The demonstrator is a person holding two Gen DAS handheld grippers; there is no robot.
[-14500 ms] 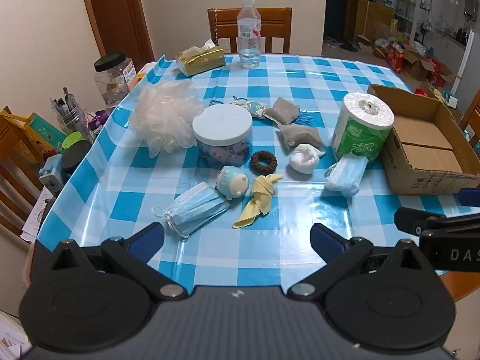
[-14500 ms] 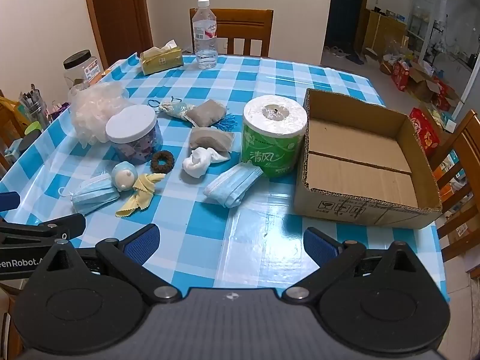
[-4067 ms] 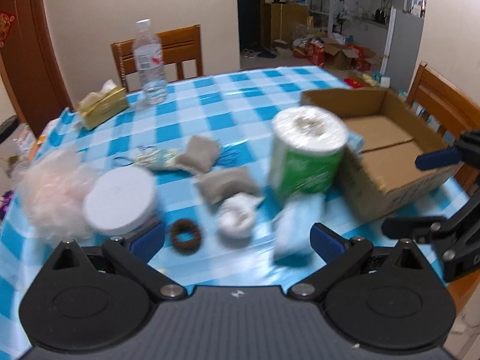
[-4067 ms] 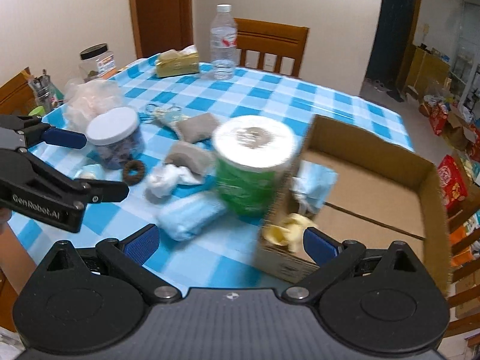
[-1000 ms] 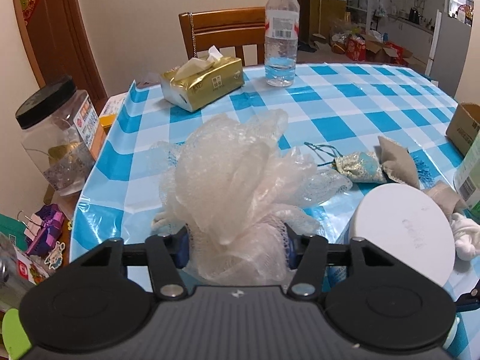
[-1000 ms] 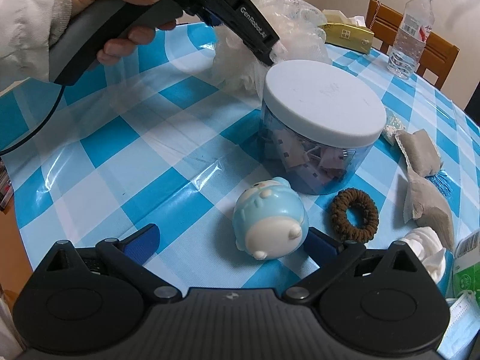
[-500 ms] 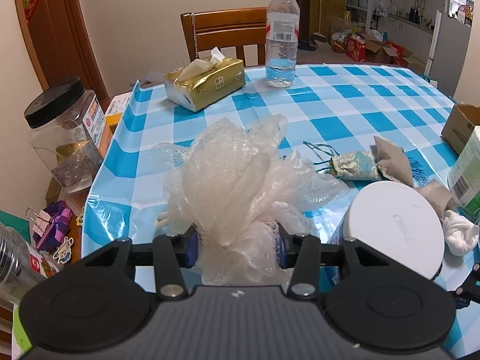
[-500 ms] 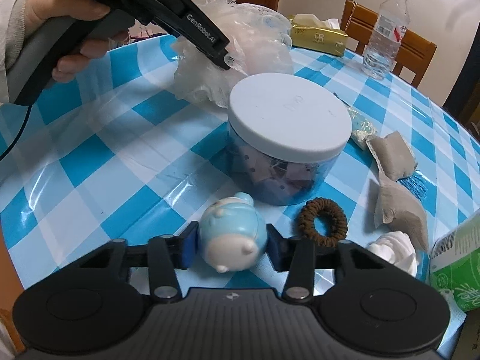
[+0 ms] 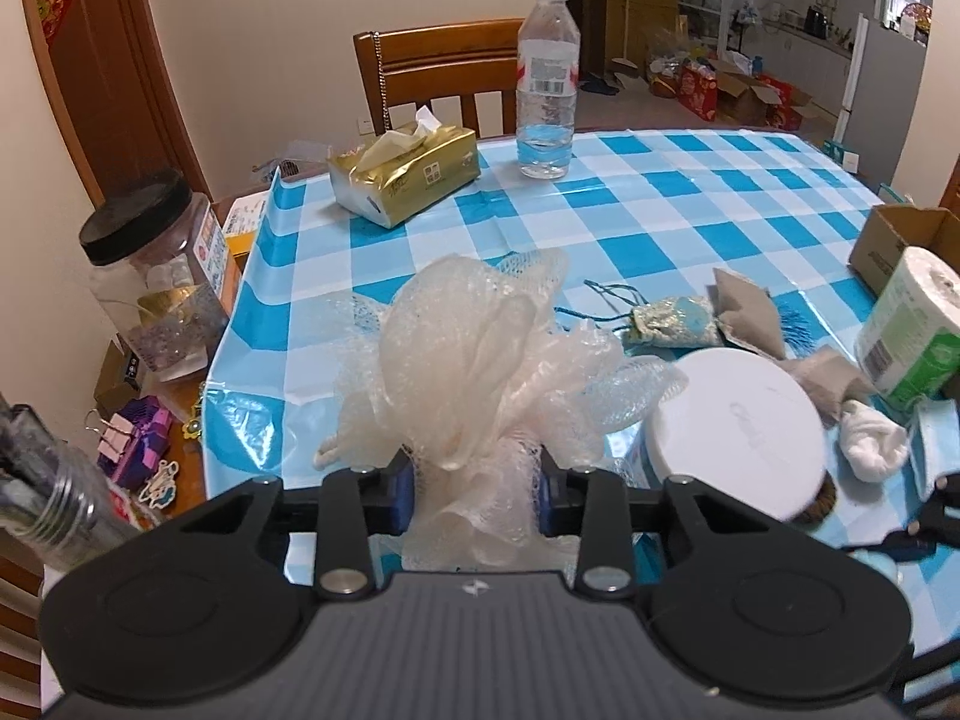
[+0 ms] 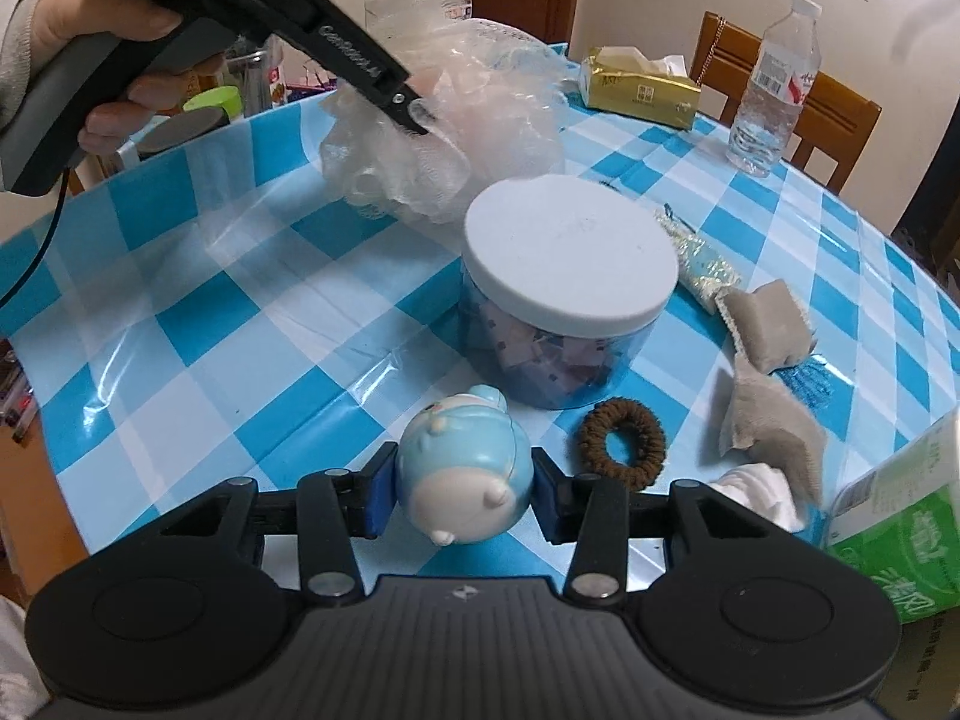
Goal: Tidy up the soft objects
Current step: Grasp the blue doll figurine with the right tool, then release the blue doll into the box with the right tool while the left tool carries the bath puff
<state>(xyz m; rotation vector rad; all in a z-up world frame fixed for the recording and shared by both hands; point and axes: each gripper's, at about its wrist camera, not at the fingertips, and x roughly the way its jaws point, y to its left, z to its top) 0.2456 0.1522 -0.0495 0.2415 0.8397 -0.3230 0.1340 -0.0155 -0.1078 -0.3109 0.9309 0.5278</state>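
The left gripper (image 9: 474,495) has a pale mesh bath sponge (image 9: 480,360) bunched between its blue pads; its jaws have just been closing, and the pads now press into the netting from both sides. In the right wrist view the sponge sits at the far left part of the table (image 10: 198,324), behind a jar with a white lid (image 10: 570,258), with the person's hand (image 10: 114,60) wrapped round the left gripper's grey handle.

The right gripper (image 10: 462,489) pinches a small blue and cream squeeze toy (image 10: 465,468), one pad on each flank (the toy's face points toward the camera). Whether the toy touches the blue checked tablecloth cannot be told.

On the table near the toy: a brown hair tie (image 10: 621,441) just right of it, two grey cloth pouches (image 10: 768,324) beyond that, a white sock (image 10: 759,495) and a green-wrapped toilet roll (image 10: 888,528) at the right edge. A glittery drawstring pouch (image 9: 675,321) lies behind the jar.

Further back stand a gold tissue pack (image 9: 408,174) and a water bottle (image 9: 546,84), in front of a wooden chair (image 9: 432,72). A corner of a cardboard box (image 9: 900,240) shows at the far right in the left wrist view.
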